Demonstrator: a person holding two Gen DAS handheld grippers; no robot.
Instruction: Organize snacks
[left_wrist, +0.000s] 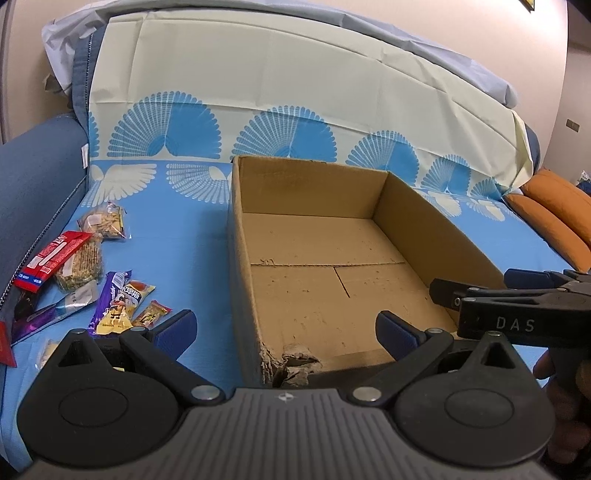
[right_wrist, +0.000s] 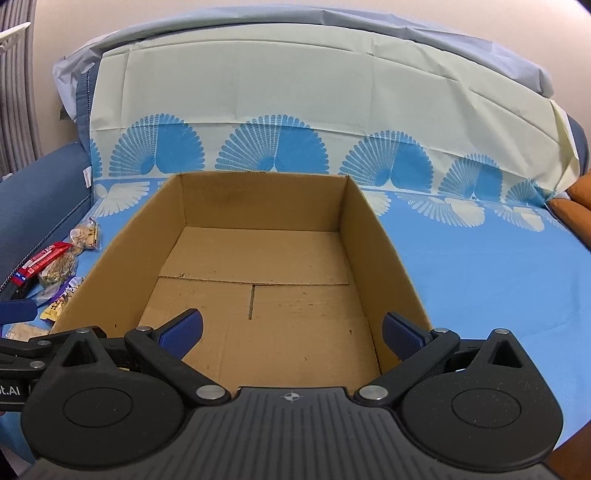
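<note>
Nothing is packed yet: the brown cardboard box (right_wrist: 258, 266) is empty, both the left gripper (left_wrist: 286, 330) and right gripper (right_wrist: 291, 332) are spread wide holding nothing, so next one must reach the pile of wrapped snacks (left_wrist: 92, 273) beside it.

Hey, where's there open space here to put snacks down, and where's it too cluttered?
The cardboard box floor is bare wall to wall. The blue sheet is free between the box's right wall and the orange cushions, and behind the box toward the sofa back. It is crowded left of the box, where the snack packets pile against the sofa arm.
</note>
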